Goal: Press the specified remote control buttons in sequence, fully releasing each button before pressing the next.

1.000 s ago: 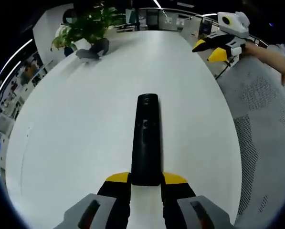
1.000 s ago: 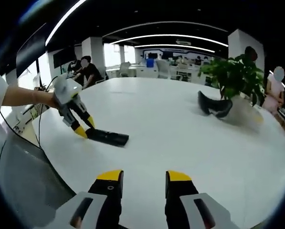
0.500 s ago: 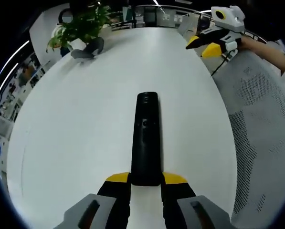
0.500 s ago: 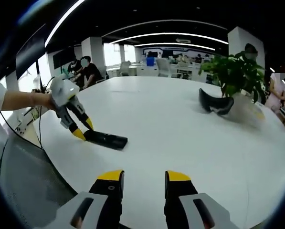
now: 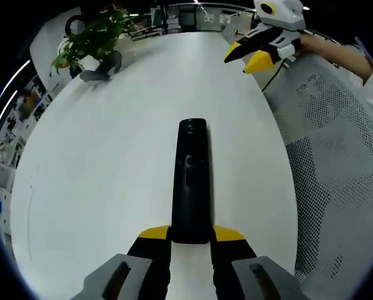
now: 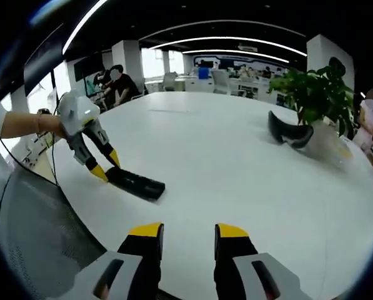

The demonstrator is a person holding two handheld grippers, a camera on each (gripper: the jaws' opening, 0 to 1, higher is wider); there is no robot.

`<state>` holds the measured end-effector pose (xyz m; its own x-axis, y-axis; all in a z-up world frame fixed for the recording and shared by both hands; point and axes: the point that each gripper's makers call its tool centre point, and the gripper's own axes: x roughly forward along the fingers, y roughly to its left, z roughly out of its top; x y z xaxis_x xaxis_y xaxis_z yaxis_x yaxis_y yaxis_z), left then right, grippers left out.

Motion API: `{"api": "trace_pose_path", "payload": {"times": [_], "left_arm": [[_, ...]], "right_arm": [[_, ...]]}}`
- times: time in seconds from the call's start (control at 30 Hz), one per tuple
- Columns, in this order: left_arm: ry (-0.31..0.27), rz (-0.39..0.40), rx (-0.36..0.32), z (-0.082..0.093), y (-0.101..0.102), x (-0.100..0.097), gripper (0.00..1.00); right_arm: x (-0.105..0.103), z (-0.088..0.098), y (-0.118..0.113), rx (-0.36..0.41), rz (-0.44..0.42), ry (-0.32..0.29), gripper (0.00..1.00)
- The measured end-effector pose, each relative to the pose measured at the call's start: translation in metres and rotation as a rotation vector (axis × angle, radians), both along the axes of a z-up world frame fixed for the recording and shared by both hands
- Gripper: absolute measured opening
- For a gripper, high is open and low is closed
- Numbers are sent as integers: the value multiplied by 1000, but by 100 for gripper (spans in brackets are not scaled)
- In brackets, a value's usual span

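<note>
Left gripper point(image 5: 191, 235) clamps the near end of a black remote point(image 5: 190, 181) lying flat on a white table point(image 5: 99, 175); right gripper point(image 6: 185, 232) hangs open over the near table edge.

Judgement: steady the remote with the left jaws, bring one right jaw tip straight down on a single button, then lift fully clear before the next. The remote is long, slim, matte black, with small raised buttons. The table is smooth, glossy and oval. A leafy plant point(image 6: 314, 94) and a dark curved headset point(image 6: 290, 134) sit far right; a mesh chair point(image 6: 42, 231) is near left.
</note>
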<state>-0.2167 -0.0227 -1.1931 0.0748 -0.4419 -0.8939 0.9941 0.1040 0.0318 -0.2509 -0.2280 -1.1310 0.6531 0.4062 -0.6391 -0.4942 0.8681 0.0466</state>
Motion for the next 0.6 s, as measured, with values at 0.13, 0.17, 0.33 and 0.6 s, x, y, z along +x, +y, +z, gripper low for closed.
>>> {"api": "trace_pose_path", "payload": {"times": [0.13, 0.17, 0.33, 0.6], "left_arm": [[7, -11, -3, 0, 0, -6, 23], [7, -13, -2, 0, 1, -8, 23], [9, -28, 3, 0, 0, -14, 23], [9, -55, 12, 0, -1, -22, 23]], "right_arm": [[-3, -3, 5, 0, 33, 22, 29], [-4, -5, 6, -1, 42, 32, 29], [-10, -14, 11, -35, 88, 77, 29], [-24, -31, 22, -99, 198, 165, 26]]}}
